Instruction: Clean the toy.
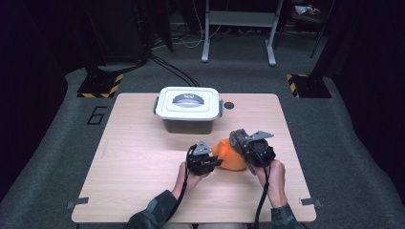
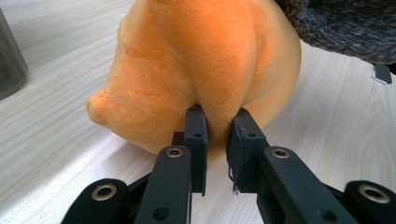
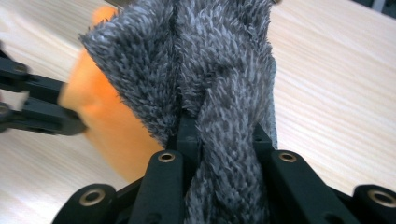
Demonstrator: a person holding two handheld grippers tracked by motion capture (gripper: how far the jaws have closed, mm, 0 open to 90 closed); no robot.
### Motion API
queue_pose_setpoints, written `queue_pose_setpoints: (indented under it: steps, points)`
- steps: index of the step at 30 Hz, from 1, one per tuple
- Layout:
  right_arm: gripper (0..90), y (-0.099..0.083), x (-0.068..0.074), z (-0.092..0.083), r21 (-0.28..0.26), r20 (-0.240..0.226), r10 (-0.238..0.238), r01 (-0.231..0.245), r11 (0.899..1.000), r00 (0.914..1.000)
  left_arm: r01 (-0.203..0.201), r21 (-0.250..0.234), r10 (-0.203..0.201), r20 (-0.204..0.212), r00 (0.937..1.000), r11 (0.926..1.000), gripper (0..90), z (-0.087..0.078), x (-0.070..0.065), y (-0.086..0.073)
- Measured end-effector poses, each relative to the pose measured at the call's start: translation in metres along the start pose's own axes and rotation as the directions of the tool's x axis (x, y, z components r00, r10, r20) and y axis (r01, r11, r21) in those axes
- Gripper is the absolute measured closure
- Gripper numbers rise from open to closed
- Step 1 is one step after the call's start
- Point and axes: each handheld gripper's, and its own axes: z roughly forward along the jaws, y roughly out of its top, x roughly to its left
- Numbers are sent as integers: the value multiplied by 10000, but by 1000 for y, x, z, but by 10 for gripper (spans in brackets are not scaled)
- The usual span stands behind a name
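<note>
Fabric under tension is the main worry at this point. The left gripper (image 2: pixel 217 135) has its jaws drawn almost together on a fold of the orange plush piece (image 2: pixel 201 65), which lies on the wooden table (image 1: pixel 138 157) near the person's edge, between the two hands. The right gripper (image 3: pixel 219 140) is likewise nearly closed, with a thick bunch of the grey fuzzy fabric (image 3: pixel 210 70) pinched between its jaws; that grey piece lies over the far side of the orange one and looks joined to it or draped on it, though the seam is hidden. In the high view the left gripper (image 1: pixel 204 161) and the right gripper (image 1: pixel 252 149) sit close on either side of the orange plush piece (image 1: pixel 229 155). If the two hands pull apart, I judge that the smaller pinch, the orange fold, is the likelier to slip, since only a shallow ridge of pile sits between the pads and soft plush compresses and creeps out. A sideways tug could also drag the whole bundle across the smooth tabletop instead of separating anything. Lifting the grey side too fast may make the orange body swing and twist out of the left grip. The lidded white container (image 1: pixel 188 107) stands well apart at the far side, so a collision with it seems unlikely unless the bundle is carried low toward it.
</note>
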Motion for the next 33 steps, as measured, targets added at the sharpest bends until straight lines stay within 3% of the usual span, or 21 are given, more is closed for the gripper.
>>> queue_pose_setpoints:
  steps: [11, 18, 26, 31, 33]
  points:
    - [740, -20, -29, 20, 571, 325, 809, -826, 9949, 9962, 14, 29, -14, -4, 10000, 10000, 789, 1, 1, 0]
    - [739, -31, -39, 38, 1142, 390, 1270, -1307, 9848, 9911, 44, 33, -44, 8, 10000, 10000, 789, 1, 1, -1]
    - [737, -40, -46, 56, 1669, 158, 1538, -1543, 9738, 9880, 33, 39, -33, 11, 10000, 10000, 789, 1, 1, -1]
    - [739, -42, -48, 51, 1624, 221, 1674, -1688, 9722, 9856, 60, 25, -60, -9, 10000, 10000, 789, 0, 1, -1]
    - [739, -40, -49, 45, 1401, 297, 1633, -1659, 9761, 9861, 65, -11, -65, -6, 10000, 10000, 789, 0, 1, -1]
